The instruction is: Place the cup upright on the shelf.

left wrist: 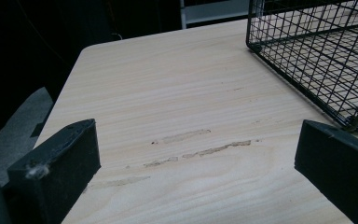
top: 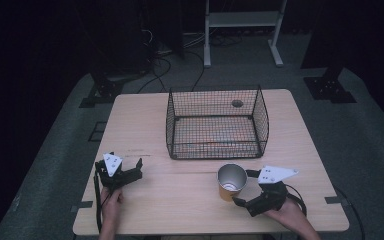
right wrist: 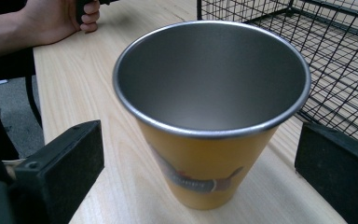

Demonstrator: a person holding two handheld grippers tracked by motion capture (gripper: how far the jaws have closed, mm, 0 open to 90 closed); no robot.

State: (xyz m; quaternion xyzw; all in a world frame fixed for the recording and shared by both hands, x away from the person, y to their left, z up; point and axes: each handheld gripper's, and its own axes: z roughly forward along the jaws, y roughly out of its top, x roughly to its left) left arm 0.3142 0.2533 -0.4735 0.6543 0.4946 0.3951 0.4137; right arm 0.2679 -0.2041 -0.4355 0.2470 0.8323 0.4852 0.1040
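Between the right gripper's [top: 245, 186] wide-open jaws, at 10 o'clock from that hand, the cup [top: 231, 181] stands upright and ungripped just at 6 o'clock of the basket [top: 216, 150], while the open left gripper [top: 125, 169] sits well apart.

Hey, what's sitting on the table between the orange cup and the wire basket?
Nothing. In the high view a bare strip of wooden table separates the orange cup from the wire basket; the right gripper view shows the same gap.
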